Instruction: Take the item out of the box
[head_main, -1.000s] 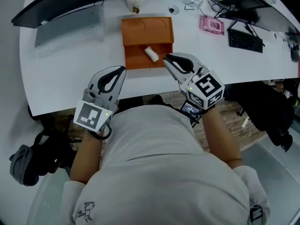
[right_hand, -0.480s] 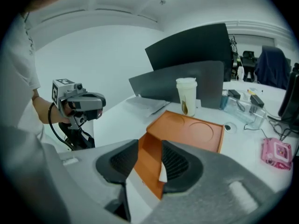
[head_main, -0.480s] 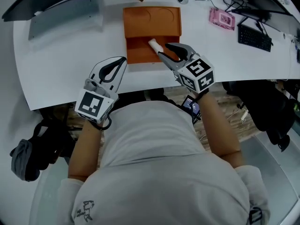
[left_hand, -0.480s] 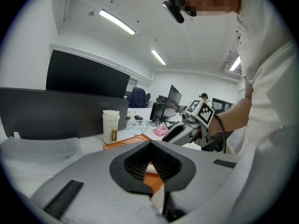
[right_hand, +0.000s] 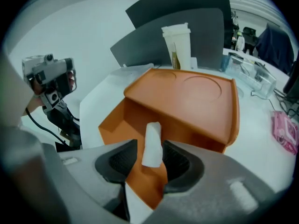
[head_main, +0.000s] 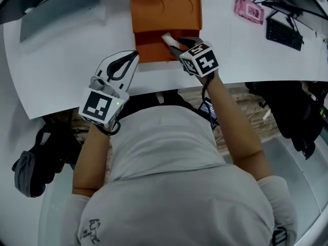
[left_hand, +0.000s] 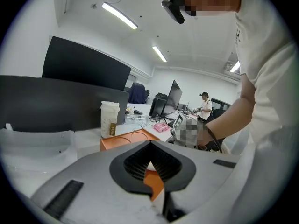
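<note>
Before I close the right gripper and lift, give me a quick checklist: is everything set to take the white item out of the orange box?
1. White item between the jaws of the right gripper: ok, it sits between them.
2. Grip on the item: not ok, the jaws are apart and a gap shows beside it.
3. Way up out of the orange box: ok, the item lies in the open compartment with nothing over it.
4. Left gripper out of the way: ok, shut, empty, short of the box.
5. Box held steady: not ok, nothing holds it.
</note>
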`<state>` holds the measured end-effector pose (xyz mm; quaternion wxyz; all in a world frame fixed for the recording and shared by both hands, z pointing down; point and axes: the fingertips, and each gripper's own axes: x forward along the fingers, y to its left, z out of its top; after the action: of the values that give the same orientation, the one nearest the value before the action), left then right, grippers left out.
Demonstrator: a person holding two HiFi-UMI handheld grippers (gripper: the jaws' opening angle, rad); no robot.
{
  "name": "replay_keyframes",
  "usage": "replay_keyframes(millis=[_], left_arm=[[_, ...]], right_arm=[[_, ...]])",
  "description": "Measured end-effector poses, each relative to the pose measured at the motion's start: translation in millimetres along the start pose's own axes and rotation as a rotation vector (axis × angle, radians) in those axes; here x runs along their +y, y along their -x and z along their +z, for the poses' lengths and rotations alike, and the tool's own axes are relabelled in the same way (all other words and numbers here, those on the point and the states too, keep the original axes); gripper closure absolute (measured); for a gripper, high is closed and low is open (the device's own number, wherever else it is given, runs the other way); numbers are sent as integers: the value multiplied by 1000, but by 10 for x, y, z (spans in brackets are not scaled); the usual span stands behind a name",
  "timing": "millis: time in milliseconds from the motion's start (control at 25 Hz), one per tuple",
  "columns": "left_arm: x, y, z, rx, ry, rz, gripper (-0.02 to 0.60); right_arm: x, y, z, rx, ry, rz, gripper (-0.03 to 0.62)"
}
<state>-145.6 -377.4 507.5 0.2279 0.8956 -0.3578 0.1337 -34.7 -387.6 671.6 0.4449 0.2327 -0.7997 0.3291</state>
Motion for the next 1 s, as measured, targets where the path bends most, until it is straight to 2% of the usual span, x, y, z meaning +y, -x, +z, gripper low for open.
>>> replay_keyframes(millis=[120, 280, 680, 1000], left_arm=[[61, -44, -82, 16, 14, -3, 584], [86, -63, -174, 26, 29, -14, 584], [156, -23, -276, 26, 55, -10, 584], [220, 102, -351, 19, 72, 13, 584]], right_arm=[[-60, -118, -42, 33, -14, -18, 427], [-65, -224, -28, 81, 38, -48, 425], [-28, -410, -74, 190, 64, -79, 427], [-24, -509, -116, 220, 94, -85, 465]])
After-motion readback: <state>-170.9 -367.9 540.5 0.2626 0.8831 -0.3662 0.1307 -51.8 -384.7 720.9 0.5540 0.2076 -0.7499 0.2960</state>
